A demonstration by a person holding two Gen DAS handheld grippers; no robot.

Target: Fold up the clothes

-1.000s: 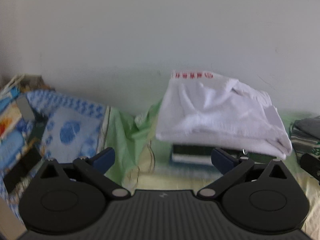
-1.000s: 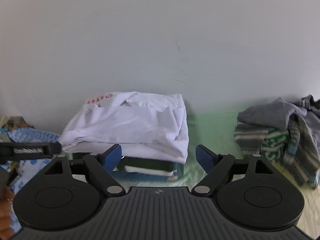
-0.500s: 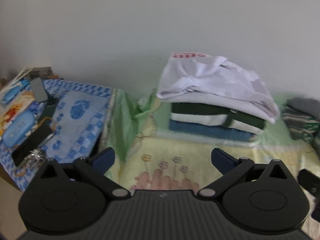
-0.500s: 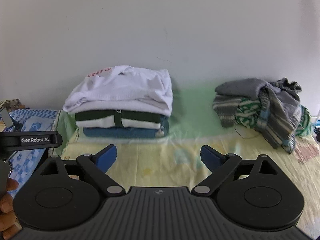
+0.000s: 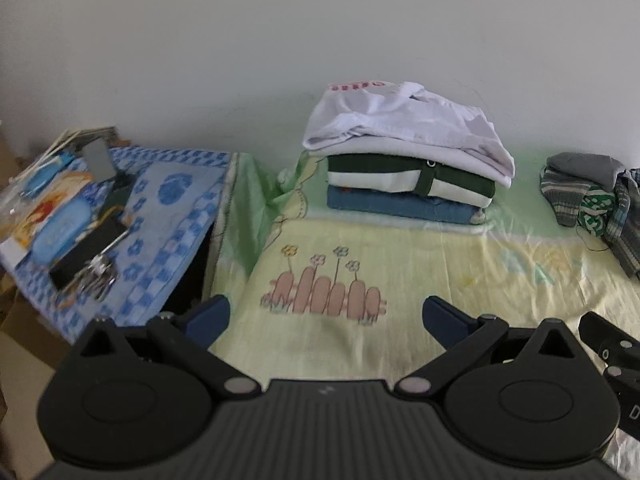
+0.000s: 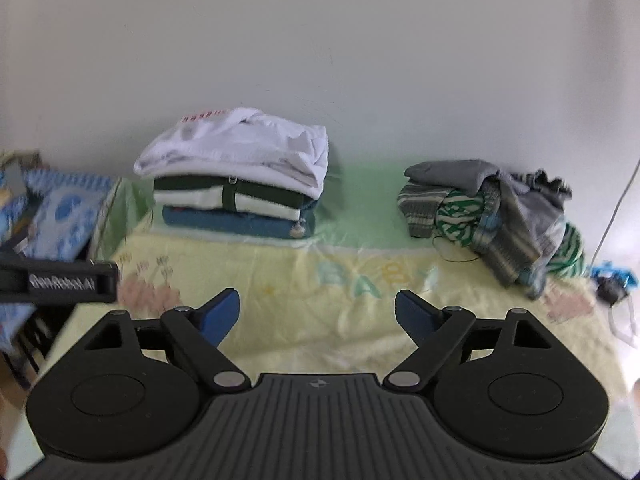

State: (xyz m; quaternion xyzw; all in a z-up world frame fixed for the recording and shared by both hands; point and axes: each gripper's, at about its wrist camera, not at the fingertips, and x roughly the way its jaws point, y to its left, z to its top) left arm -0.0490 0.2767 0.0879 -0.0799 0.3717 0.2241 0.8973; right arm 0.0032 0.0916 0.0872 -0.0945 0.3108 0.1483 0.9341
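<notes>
Against the wall at the back of the bed we see a folded stack (image 6: 236, 184), white garment (image 5: 408, 124) on top, a green-and-white one and a blue one beneath, while to its right and well apart lies a loose heap of grey, striped and green clothes (image 6: 492, 216). We judge that heap soft, light and floppy, likely to sag and tangle, so we would pinch a garment at an edge such as a hem or shoulder seam, one corner per gripper, and draw it onto the bare yellow sheet (image 5: 400, 276). Our left gripper (image 5: 325, 312) and right gripper (image 6: 317, 314) both hover over that sheet with fingers spread wide, holding nothing. Left of the bed a blue patterned cloth (image 5: 168, 216) carries small clutter
</notes>
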